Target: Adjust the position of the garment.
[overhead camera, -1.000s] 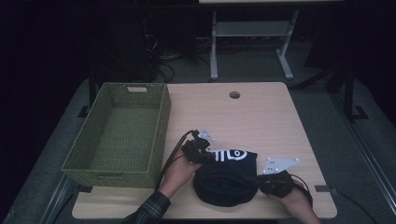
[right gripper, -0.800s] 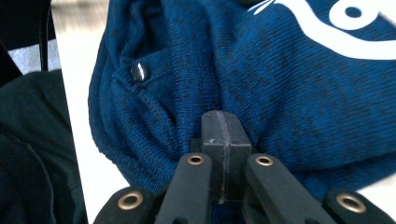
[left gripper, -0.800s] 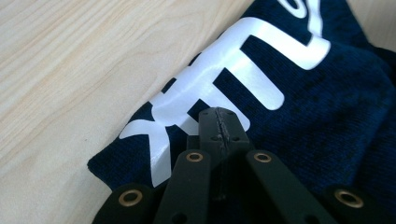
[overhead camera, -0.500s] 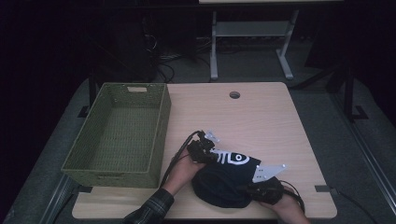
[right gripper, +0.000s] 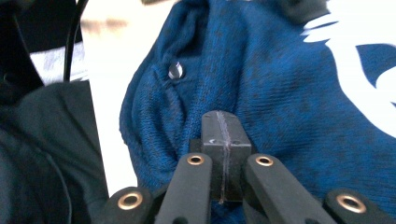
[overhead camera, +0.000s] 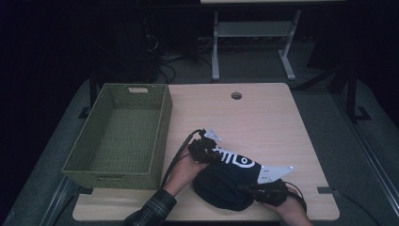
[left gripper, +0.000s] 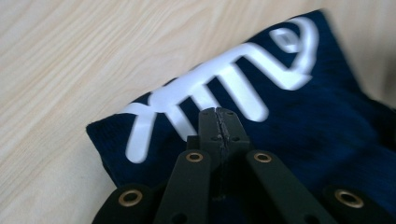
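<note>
A dark blue garment (overhead camera: 221,181) with a white fish-bone print lies bunched near the front edge of the wooden table (overhead camera: 263,122). My left gripper (overhead camera: 214,153) is at the garment's upper left end. In the left gripper view its jaws (left gripper: 217,114) are pressed together over the white print on the cloth (left gripper: 303,121). My right gripper (overhead camera: 249,188) is at the lower right end. In the right gripper view the jaws (right gripper: 223,122) are shut where creases of the blue fabric (right gripper: 280,70) gather, just below a small snap button (right gripper: 175,70).
A green woven basket (overhead camera: 162,127) stands on the left of the table with nothing inside. A round cable hole (overhead camera: 236,95) sits near the far edge. Bare tabletop stretches behind and to the right of the garment. A metal stand (overhead camera: 254,33) is on the floor beyond.
The garment has been pulled from a flat round heap into a slanted fold, its print now running diagonally. The right gripper has shifted left toward the front edge, and the left has edged up and left.
</note>
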A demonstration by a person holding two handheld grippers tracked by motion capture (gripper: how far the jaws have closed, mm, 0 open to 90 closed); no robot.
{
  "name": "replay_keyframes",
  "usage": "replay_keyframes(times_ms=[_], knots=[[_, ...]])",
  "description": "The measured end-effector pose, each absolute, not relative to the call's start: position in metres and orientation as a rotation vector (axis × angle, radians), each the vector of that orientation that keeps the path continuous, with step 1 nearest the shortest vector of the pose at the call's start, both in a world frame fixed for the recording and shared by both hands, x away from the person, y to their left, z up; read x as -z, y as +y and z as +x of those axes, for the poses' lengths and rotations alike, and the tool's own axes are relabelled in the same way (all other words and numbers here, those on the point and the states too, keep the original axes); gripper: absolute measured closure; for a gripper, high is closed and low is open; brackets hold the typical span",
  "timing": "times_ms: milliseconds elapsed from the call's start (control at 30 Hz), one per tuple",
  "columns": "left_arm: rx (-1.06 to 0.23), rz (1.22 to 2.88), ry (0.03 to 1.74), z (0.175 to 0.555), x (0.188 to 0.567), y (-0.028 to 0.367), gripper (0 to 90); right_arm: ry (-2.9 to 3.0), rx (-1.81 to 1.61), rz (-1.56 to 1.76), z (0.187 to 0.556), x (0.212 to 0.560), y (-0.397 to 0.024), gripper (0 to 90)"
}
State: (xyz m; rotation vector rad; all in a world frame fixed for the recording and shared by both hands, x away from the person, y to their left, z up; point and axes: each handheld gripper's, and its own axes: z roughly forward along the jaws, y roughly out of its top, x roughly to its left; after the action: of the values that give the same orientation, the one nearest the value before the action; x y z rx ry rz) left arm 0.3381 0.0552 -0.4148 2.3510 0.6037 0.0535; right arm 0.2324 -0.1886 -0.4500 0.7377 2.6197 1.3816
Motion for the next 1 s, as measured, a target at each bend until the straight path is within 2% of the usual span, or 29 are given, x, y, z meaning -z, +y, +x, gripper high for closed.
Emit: replay_keyframes(times_ms=[233, 433, 600, 800, 900, 933, 1000], knots=[[-0.063, 2.390, 0.596, 0.309, 0.412, 0.072, 89.7, 2.563, -1.359, 0.794, 0.236, 0.449, -0.200, 89.7], [-0.045, 2.434, 0.621, 0.311, 0.433, 0.069, 89.7, 2.623, -1.259, 0.816, 0.240, 0.464, -0.191, 89.6], [-0.047, 2.430, 0.613, 0.310, 0.426, 0.072, 88.2, 2.612, -1.258, 0.812, 0.240, 0.463, -0.192, 88.3], [-0.067, 2.376, 0.683, 0.314, 0.412, 0.086, 74.8, 2.538, -1.273, 0.855, 0.238, 0.456, -0.207, 78.6], [-0.077, 2.338, 0.743, 0.320, 0.410, 0.094, 63.2, 2.491, -1.258, 0.886, 0.238, 0.452, -0.217, 70.8], [-0.070, 2.338, 0.758, 0.321, 0.410, 0.095, 56.8, 2.467, -1.253, 0.911, 0.238, 0.451, -0.223, 64.9], [-0.057, 2.343, 0.787, 0.324, 0.413, 0.096, 49.7, 2.449, -1.237, 0.941, 0.238, 0.452, -0.229, 58.4]])
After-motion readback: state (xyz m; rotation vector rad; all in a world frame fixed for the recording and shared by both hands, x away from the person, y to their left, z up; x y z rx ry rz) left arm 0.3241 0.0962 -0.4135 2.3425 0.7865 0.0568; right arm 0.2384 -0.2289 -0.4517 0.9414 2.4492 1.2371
